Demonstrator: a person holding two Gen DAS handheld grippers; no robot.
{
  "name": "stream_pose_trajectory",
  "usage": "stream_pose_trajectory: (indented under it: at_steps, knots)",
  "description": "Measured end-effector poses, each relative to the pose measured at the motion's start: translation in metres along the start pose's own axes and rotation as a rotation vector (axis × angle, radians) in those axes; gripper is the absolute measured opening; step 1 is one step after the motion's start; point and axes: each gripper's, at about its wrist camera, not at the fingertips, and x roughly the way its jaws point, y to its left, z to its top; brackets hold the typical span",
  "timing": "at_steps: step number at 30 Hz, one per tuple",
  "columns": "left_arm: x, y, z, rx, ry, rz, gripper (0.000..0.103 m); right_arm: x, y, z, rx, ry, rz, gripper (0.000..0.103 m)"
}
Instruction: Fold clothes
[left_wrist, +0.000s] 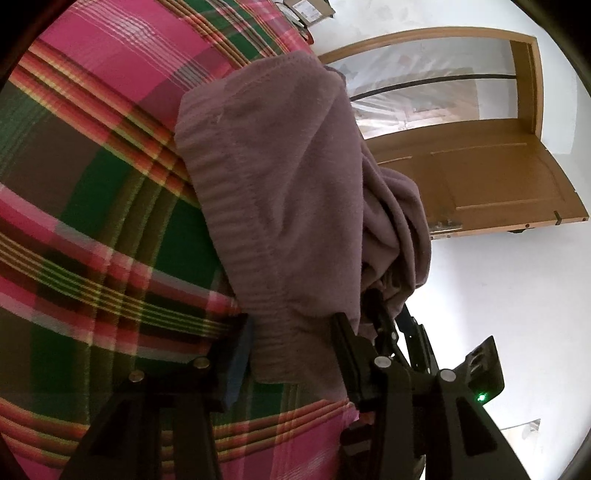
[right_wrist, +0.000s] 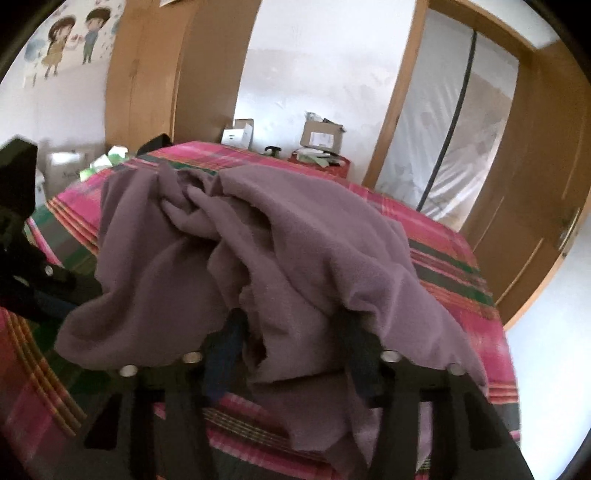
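Observation:
A mauve knit garment (left_wrist: 295, 177) with a ribbed hem hangs over a pink and green plaid bedspread (left_wrist: 92, 192). Its hem falls between the fingers of my left gripper (left_wrist: 295, 336), which stand wide apart, so it is open. In the left wrist view, my right gripper's black body (left_wrist: 417, 343) sits just right of the garment, where the cloth bunches. In the right wrist view the garment (right_wrist: 295, 236) is draped in a crumpled heap over my right gripper (right_wrist: 291, 328). It hides both fingertips, and the fingers stand well apart. My left gripper (right_wrist: 22, 229) shows at the left edge.
The plaid bed (right_wrist: 443, 236) fills the middle of the room. Cardboard boxes (right_wrist: 321, 138) and small items stand at its far end. A wooden wardrobe (right_wrist: 147, 74) is at the back left. An open wooden door (right_wrist: 535, 184) is at the right, with white floor beside the bed.

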Motion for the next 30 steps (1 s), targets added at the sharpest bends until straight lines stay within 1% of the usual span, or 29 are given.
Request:
stream_pose_trajectory:
  at_steps: [1, 2, 3, 4, 6, 7, 8, 11, 15, 17, 20, 21, 22, 23, 24, 25, 27, 29, 30]
  knots:
    - [-0.001, 0.000, 0.000, 0.002, 0.001, -0.001, 0.042, -0.001, -0.002, -0.001, 0.007, -0.001, 0.002, 0.034]
    - [-0.002, 0.001, 0.000, 0.004, 0.001, -0.003, 0.037, -0.002, -0.004, -0.001, 0.013, -0.003, 0.002, 0.030]
    - [-0.005, 0.002, 0.001, 0.006, 0.000, -0.001, 0.033, -0.003, -0.006, 0.000, 0.015, -0.009, -0.004, 0.024]
    - [-0.005, 0.003, 0.001, 0.006, -0.005, 0.004, 0.030, -0.004, -0.008, 0.000, 0.018, -0.015, -0.010, 0.020]
    - [-0.006, 0.004, 0.002, 0.005, -0.018, 0.002, 0.022, -0.006, -0.012, 0.001, 0.024, -0.027, -0.021, 0.016]
    - [-0.007, 0.004, 0.002, 0.004, -0.024, 0.002, 0.016, -0.007, -0.014, 0.001, 0.027, -0.033, -0.027, 0.014]
    - [-0.009, 0.005, 0.003, 0.007, -0.033, 0.006, 0.012, -0.009, -0.016, 0.002, 0.030, -0.039, -0.033, 0.013]
    - [-0.012, 0.008, 0.005, 0.004, -0.053, 0.016, 0.008, -0.012, -0.022, 0.003, 0.038, -0.057, -0.051, 0.012]
    - [-0.013, 0.010, 0.008, -0.001, -0.064, 0.021, 0.008, -0.015, -0.032, 0.005, 0.055, -0.073, -0.082, 0.011]
    - [-0.012, 0.007, 0.007, 0.012, -0.063, 0.031, 0.008, -0.014, -0.036, 0.007, 0.055, -0.079, -0.096, 0.011]
    - [-0.015, 0.000, 0.002, 0.060, -0.041, 0.046, 0.008, -0.013, -0.042, 0.012, 0.049, -0.086, -0.114, 0.011]
    - [-0.016, -0.003, 0.001, 0.082, -0.043, 0.065, 0.008, -0.012, -0.044, 0.014, 0.048, -0.088, -0.121, 0.011]
    - [-0.018, -0.007, -0.001, 0.104, -0.045, 0.086, 0.011, -0.011, -0.046, 0.015, 0.047, -0.090, -0.127, 0.011]
    - [-0.019, -0.011, -0.003, 0.127, -0.046, 0.106, 0.016, -0.010, -0.049, 0.016, 0.048, -0.091, -0.130, 0.011]
    - [-0.021, -0.015, -0.005, 0.149, -0.048, 0.126, 0.019, -0.009, -0.051, 0.017, 0.050, -0.092, -0.134, 0.011]
    - [-0.024, -0.015, -0.008, 0.153, -0.040, 0.126, 0.025, -0.009, -0.053, 0.018, 0.051, -0.093, -0.138, 0.011]
    - [-0.030, -0.015, -0.016, 0.162, -0.023, 0.126, 0.027, -0.007, -0.057, 0.020, 0.054, -0.094, -0.145, 0.011]
    - [-0.032, -0.025, -0.020, 0.191, -0.003, 0.110, 0.028, -0.005, -0.061, 0.020, 0.056, -0.092, -0.151, 0.011]
    - [-0.034, -0.031, -0.022, 0.210, -0.005, 0.114, 0.029, -0.004, -0.063, 0.020, 0.056, -0.091, -0.154, 0.011]
